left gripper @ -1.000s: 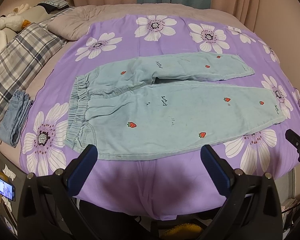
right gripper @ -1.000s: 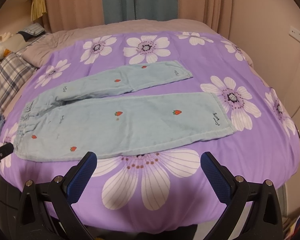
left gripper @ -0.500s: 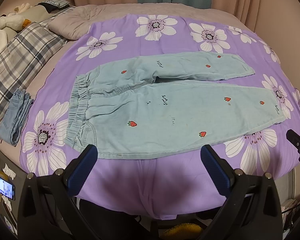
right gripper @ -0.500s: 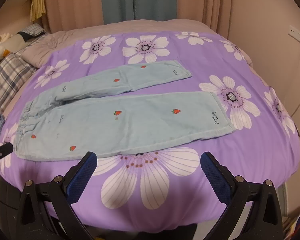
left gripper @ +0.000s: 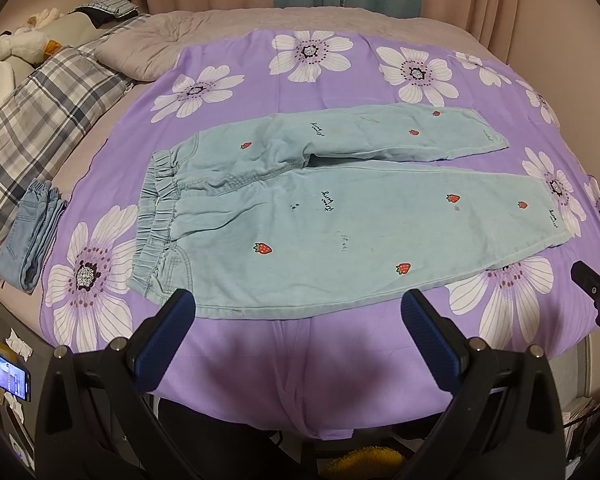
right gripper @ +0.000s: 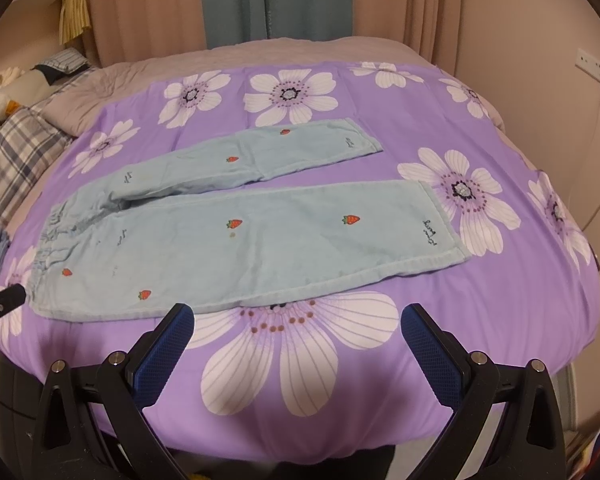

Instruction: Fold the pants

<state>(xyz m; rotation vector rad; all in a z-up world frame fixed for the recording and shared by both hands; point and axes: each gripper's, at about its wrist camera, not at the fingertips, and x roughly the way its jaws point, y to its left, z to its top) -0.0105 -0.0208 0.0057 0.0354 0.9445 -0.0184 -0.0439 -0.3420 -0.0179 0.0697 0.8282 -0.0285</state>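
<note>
The light-blue pants lie flat and unfolded on the bed, soft and limp, likely best pinched at waistband and hem, while the left gripper and right gripper hover empty, jaws spread wide.

The black script embroidered on the pale blue pants is too small to read. At the left wrist view's edges, a lit phone screen and the right gripper are cut off. The bed's near edge hides behind both grippers' frames.
</note>
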